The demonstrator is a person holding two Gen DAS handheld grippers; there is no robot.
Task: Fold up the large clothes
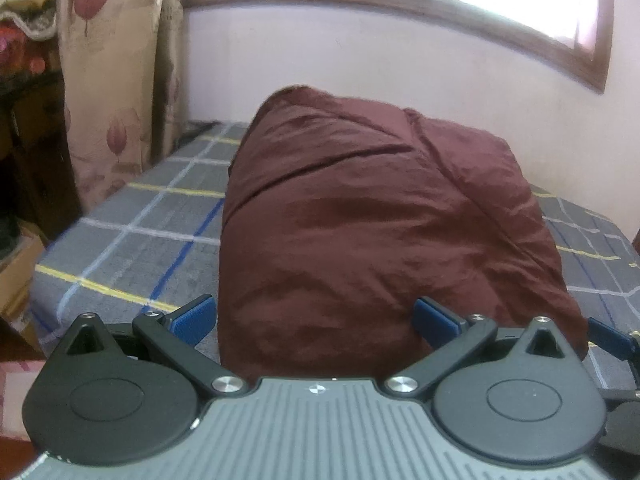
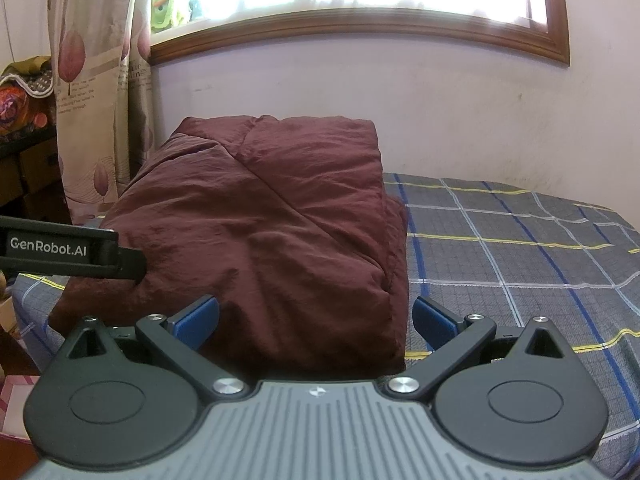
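Note:
A dark maroon garment [image 1: 380, 216] lies folded into a thick bundle on the bed; it also shows in the right wrist view [image 2: 272, 232]. My left gripper [image 1: 316, 320] is open at the bundle's near edge, its blue pads [image 1: 192, 318] either side of the left part of that edge. My right gripper [image 2: 316, 320] is open at the near right corner of the bundle, its blue pads [image 2: 434, 320] wide apart. The left gripper's body [image 2: 68, 252] shows at the left of the right wrist view. A blue pad of the right gripper [image 1: 608, 338] shows at the right of the left wrist view.
The bed has a grey plaid sheet [image 2: 520, 248] with blue, white and yellow lines. A pale wall [image 2: 400, 112] and a wood-framed window [image 2: 360, 20] stand behind. A floral curtain [image 1: 108, 80] hangs at the left, with cluttered furniture [image 1: 20, 60] beside it.

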